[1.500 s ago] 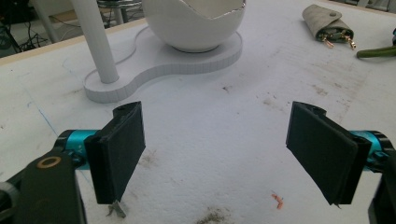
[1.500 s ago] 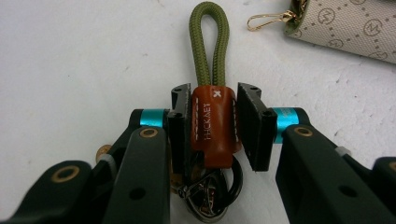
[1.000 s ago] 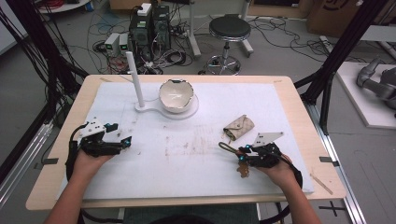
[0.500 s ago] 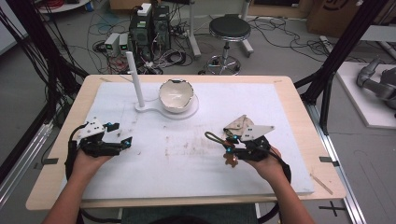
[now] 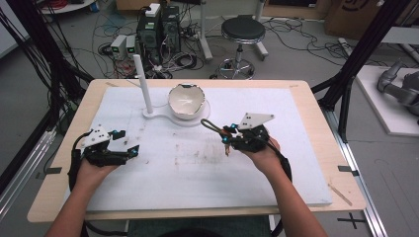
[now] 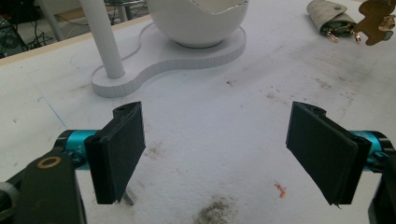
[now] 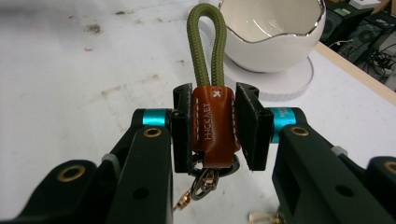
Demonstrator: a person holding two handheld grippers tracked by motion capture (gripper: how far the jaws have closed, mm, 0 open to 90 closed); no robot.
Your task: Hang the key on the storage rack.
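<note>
I see my right gripper (image 7: 212,133) clenched on a brown leather keychain with an olive cord loop (image 7: 212,126), lifted near the white eggshell-shaped bowl (image 5: 187,101) on its white stand (image 5: 153,112). My left gripper (image 6: 224,149) rests released over the white tabletop (image 5: 197,173). A small beige pouch (image 6: 329,16), possibly a key case, lies beyond.

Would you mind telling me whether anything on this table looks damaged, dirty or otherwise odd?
The white egg-shaped bowl on the white stand has a jagged, cracked-shell rim; it may be a design, not damage. The white table mat carries dark smudges near its middle. The right gripper grips a brown leather key fob with an olive cord loop.
</note>
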